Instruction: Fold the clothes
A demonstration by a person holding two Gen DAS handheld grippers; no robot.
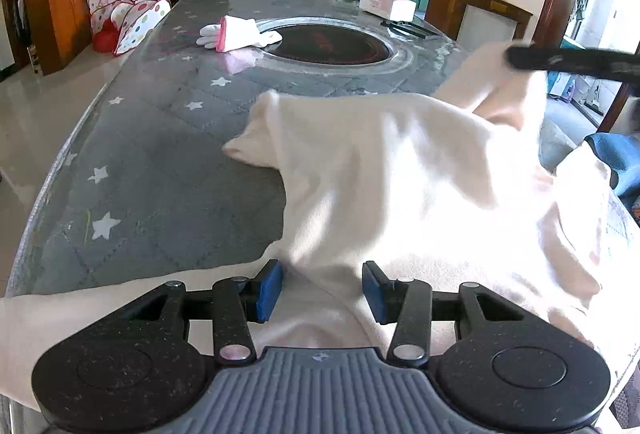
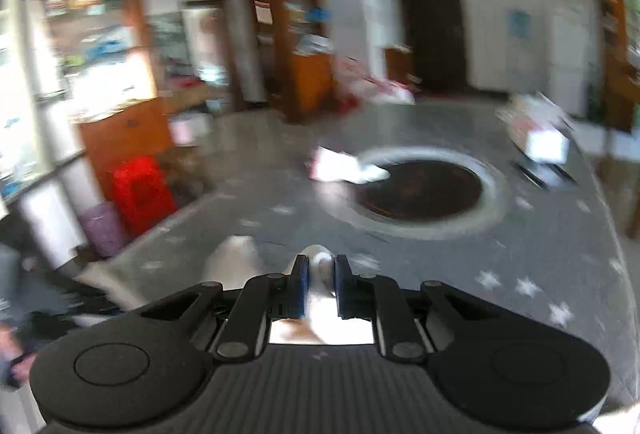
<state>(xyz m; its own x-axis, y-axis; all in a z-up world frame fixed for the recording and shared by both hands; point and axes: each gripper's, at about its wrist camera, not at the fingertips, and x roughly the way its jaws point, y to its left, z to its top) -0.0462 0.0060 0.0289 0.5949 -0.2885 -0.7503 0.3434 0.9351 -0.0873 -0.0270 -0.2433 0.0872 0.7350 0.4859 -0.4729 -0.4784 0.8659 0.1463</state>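
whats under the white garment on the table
The white garment lies on the grey star-patterned table, which shows around its left edge. Whatever sits directly beneath the cloth is covered.

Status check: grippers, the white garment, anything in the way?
Left gripper open over the white garment. Right gripper shut on a fold of it. Gloves lie well clear.
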